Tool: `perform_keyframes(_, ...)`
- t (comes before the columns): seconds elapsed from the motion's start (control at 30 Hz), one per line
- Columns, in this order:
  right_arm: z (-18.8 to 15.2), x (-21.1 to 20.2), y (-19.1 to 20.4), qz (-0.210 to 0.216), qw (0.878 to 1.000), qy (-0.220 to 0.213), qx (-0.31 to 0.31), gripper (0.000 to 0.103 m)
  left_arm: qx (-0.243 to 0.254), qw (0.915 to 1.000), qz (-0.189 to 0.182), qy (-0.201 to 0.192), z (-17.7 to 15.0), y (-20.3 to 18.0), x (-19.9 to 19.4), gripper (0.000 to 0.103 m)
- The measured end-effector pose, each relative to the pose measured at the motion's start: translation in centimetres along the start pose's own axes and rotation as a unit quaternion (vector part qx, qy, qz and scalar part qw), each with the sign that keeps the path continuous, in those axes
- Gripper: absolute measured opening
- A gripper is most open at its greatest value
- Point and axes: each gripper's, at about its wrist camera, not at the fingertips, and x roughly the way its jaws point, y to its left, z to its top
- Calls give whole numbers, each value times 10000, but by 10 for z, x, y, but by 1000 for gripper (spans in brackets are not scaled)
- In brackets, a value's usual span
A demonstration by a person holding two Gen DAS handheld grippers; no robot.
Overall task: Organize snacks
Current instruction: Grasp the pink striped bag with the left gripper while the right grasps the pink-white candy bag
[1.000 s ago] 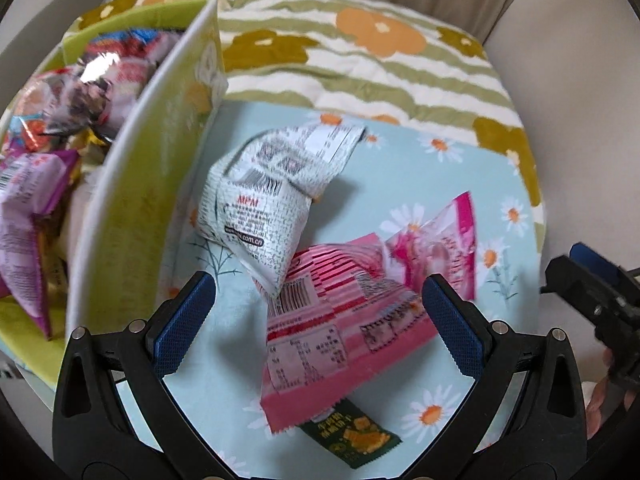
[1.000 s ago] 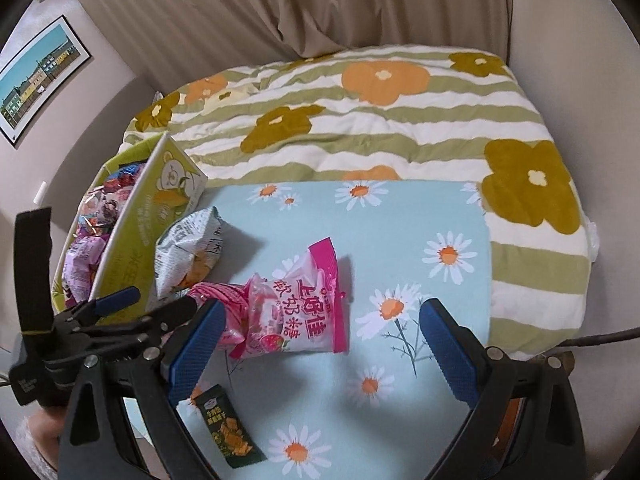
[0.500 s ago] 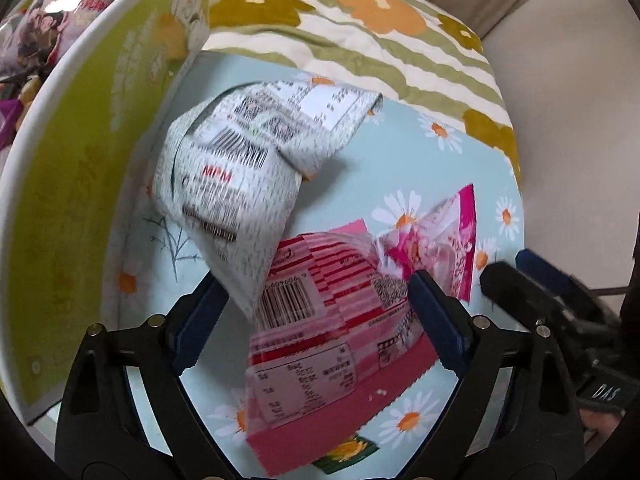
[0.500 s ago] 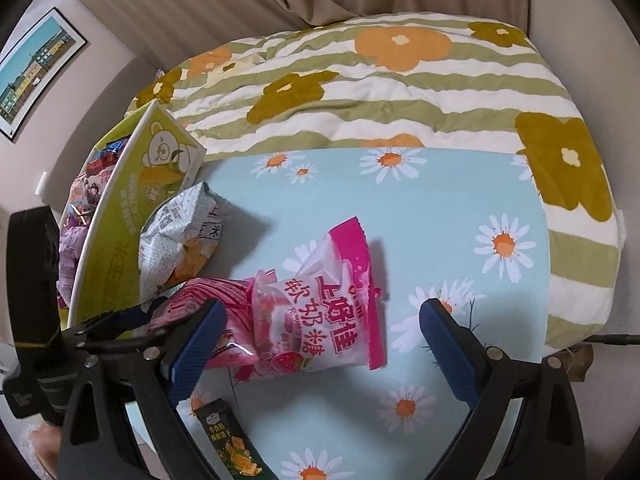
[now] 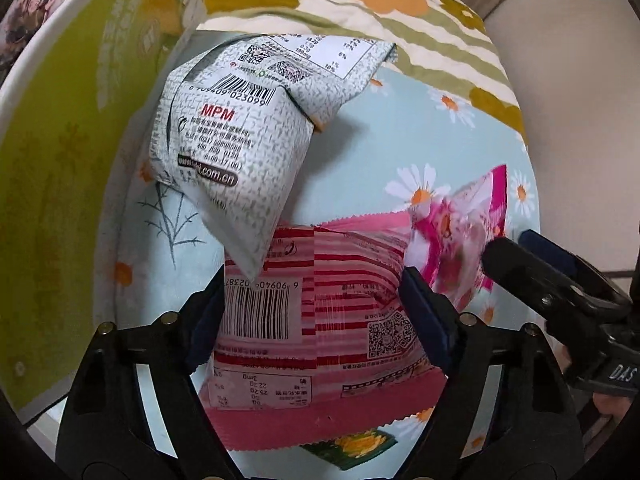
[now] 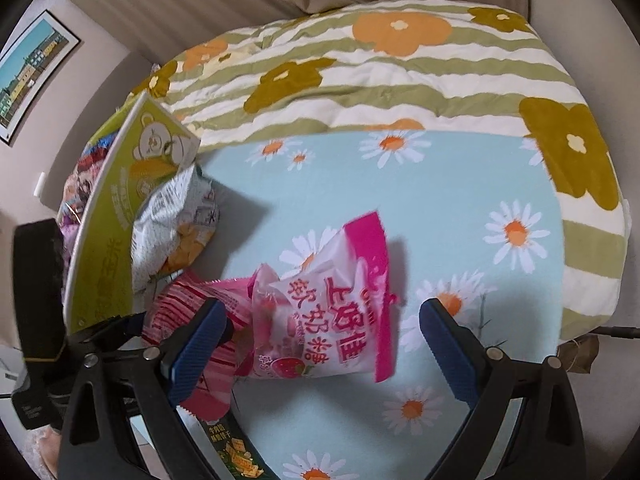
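Note:
My left gripper point(image 5: 316, 312) is open, its pads on either side of a red-striped pink snack bag point(image 5: 320, 320) lying on the daisy cloth; the bag also shows in the right wrist view point(image 6: 188, 308). A grey-white printed bag point(image 5: 240, 144) leans against the green box wall point(image 5: 60, 160) just beyond, overlapping the pink bag's top. My right gripper point(image 6: 320, 344) is open around a pink-and-white candy bag point(image 6: 332, 316), which also shows in the left wrist view point(image 5: 460, 232). A small dark green packet point(image 6: 236, 452) lies under the pink bag's near edge.
The green cardboard box point(image 6: 120, 208) at the left holds several snack packs point(image 6: 76, 184). The light-blue daisy cloth point(image 6: 420, 200) lies over a striped flower quilt point(image 6: 360, 72). The right gripper's body point(image 5: 560, 292) is close at the left gripper's right.
Both grippers have moved forward and down. The left now straddles the red-striped bag and the right straddles the candy bag. The left jaws have narrowed slightly.

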Motion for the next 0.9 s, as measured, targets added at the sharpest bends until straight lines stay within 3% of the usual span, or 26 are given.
perform_keyframes(0.27, -4, 20, 9, -226, 9994, 119, -235, 96, 271, 9996, -63, 24, -19, 3, -6, 70)
perform_keyframes(0.53, -5, 36, 13, -408, 9981, 170, -422, 96, 323, 9994, -153, -43, -31, 11, -13, 67)
perform_keyframes(0.6, -7, 39, 15, -426, 9977, 148, -498, 90, 322, 9993, -177, -63, -34, 13, -15, 67)
perform_keyframes(0.63, -8, 41, 17, -508, 9970, 172, -553, 76, 324, 9993, -186, -63, -34, 14, -15, 67)
perform_keyframes(0.7, -11, 41, 19, -517, 9965, 127, -651, 70, 336, 9992, -187, -71, -36, 14, -15, 66)
perform_keyframes(0.73, -12, 39, 20, -469, 9967, 112, -650, 61, 341, 9992, -194, -85, -37, 14, -16, 66)
perform_keyframes(0.9, -16, 29, 22, -478, 9964, -6, -696, 51, 406, 9988, -224, -161, -41, 12, -23, 66)
